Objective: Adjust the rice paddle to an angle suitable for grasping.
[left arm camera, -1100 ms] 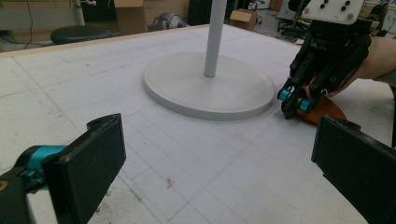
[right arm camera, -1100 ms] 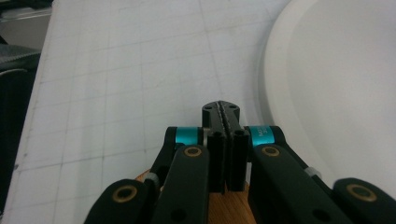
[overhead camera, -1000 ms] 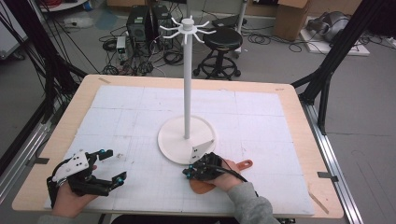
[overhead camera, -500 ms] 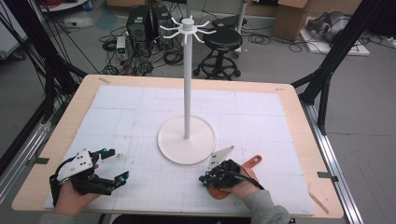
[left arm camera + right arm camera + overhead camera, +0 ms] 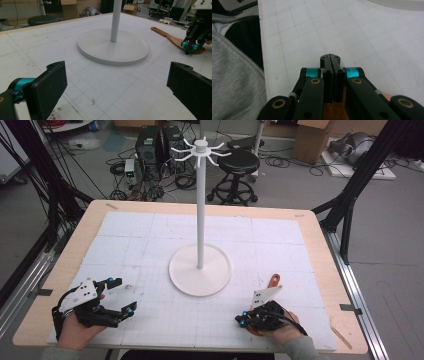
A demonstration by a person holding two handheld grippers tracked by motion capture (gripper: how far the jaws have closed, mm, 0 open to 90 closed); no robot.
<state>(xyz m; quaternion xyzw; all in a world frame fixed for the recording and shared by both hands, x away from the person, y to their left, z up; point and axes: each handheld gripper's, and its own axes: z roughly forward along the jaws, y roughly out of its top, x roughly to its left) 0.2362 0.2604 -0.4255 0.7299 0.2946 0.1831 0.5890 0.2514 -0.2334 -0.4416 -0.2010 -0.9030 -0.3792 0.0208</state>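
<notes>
A white stand (image 5: 200, 210) with a ring of hooks on top rises from a round base (image 5: 200, 270) in the middle of the mat; its base (image 5: 113, 47) also lies ahead in the left gripper view. My left gripper (image 5: 122, 295) is held at the front left, jaws wide open (image 5: 117, 72) with nothing between them. At the front right my right gripper (image 5: 242, 320) points left, its jaws shut (image 5: 330, 58). A wooden spatula (image 5: 273, 281) lies under it, handle pointing away; the wood (image 5: 335, 110) shows beneath the jaws. In the left gripper view the right gripper (image 5: 190, 47) sits over the spatula (image 5: 165, 35).
A white gridded mat (image 5: 150, 245) covers a wooden table (image 5: 320, 250). The table's front edge runs close to both hands, and a grey zipped jacket (image 5: 234, 75) is just beyond it. A stool (image 5: 240, 162) and computer cases (image 5: 155, 145) stand behind the table.
My right gripper has slid right, away from the stand's base, and the spatula went with it, its handle swinging to point away. The left gripper has hardly moved.
</notes>
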